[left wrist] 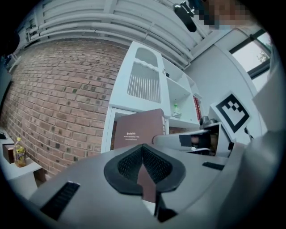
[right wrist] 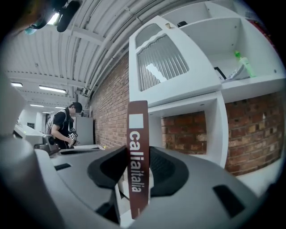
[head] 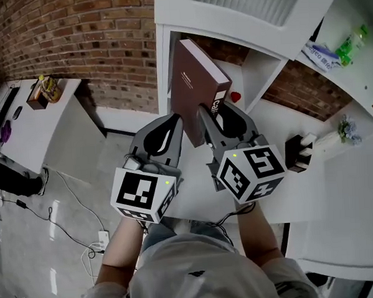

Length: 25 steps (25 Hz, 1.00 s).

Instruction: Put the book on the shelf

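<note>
A brown hardback book (head: 192, 82) is held upright in front of the white shelf unit (head: 255, 32), its top end at the mouth of a low open compartment (head: 248, 73). My right gripper (head: 217, 112) is shut on its spine (right wrist: 137, 129), which carries white lettering. At the book's left side is my left gripper (head: 170, 124). In the left gripper view a thin brown piece sits between the left gripper's (left wrist: 144, 154) closed pads. The book's cover (left wrist: 136, 129) shows beyond them.
A small red object (head: 235, 97) lies in the compartment. A green bottle (head: 349, 43) stands on a higher shelf. A dark box (head: 297, 153) sits on the white counter at right. At left are a side table (head: 23, 122) and floor cables (head: 85, 244). A person (right wrist: 62, 127) stands far off.
</note>
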Each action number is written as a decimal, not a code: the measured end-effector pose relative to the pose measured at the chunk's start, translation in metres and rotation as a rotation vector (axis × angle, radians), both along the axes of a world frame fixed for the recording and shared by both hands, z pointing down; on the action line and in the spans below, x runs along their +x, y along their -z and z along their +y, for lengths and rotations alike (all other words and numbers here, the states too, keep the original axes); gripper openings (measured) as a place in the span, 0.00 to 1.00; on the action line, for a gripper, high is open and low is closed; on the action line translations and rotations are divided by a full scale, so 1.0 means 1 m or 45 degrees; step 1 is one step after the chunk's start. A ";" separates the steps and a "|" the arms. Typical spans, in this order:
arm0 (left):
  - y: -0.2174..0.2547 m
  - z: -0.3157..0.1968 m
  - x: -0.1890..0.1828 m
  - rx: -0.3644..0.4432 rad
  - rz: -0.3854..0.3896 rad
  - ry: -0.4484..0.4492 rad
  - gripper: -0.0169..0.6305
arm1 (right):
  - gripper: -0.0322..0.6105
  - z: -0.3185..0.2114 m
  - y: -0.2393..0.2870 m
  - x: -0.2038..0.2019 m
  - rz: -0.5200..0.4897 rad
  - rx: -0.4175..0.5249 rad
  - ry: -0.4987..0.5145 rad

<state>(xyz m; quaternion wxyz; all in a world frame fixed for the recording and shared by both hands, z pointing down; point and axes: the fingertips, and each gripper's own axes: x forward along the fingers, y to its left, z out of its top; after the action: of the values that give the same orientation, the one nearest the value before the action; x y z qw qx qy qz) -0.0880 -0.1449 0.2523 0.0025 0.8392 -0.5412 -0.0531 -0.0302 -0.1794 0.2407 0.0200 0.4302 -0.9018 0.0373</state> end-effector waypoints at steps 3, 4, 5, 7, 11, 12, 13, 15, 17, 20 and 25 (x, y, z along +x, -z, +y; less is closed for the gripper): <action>-0.001 -0.007 -0.007 -0.001 0.000 -0.055 0.04 | 0.29 -0.002 0.008 -0.005 -0.015 0.021 -0.052; -0.001 -0.009 -0.009 -0.001 0.001 -0.072 0.04 | 0.28 -0.002 0.011 -0.006 -0.023 0.030 -0.067; -0.001 -0.011 -0.010 0.000 0.003 -0.086 0.04 | 0.28 -0.003 0.014 -0.007 -0.031 0.039 -0.082; 0.000 -0.014 -0.013 0.007 0.003 -0.112 0.04 | 0.28 -0.003 0.019 -0.008 -0.043 0.056 -0.107; 0.004 -0.020 -0.014 0.026 -0.005 -0.170 0.04 | 0.28 -0.005 0.025 -0.008 -0.031 0.090 -0.165; 0.006 -0.021 -0.013 0.031 -0.007 -0.183 0.04 | 0.28 -0.005 0.027 -0.008 -0.021 0.103 -0.181; 0.007 -0.023 -0.013 0.035 -0.007 -0.194 0.04 | 0.28 -0.005 0.028 -0.008 -0.013 0.117 -0.196; 0.010 -0.025 -0.013 0.042 -0.007 -0.214 0.04 | 0.28 -0.006 0.031 -0.009 -0.006 0.147 -0.224; 0.011 -0.027 -0.013 0.049 -0.006 -0.234 0.04 | 0.28 -0.008 0.032 -0.010 -0.016 0.177 -0.249; 0.011 -0.028 -0.013 0.053 -0.008 -0.260 0.04 | 0.28 -0.009 0.033 -0.011 -0.048 0.213 -0.284; 0.009 -0.034 -0.023 0.048 -0.010 -0.268 0.04 | 0.28 -0.011 0.027 -0.015 -0.034 0.202 -0.311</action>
<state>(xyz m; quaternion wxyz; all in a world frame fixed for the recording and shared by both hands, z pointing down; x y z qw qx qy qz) -0.1111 -0.1785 0.2432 -0.0098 0.8916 -0.4489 -0.0592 -0.0447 -0.1902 0.2140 -0.0308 0.5365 -0.8429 -0.0263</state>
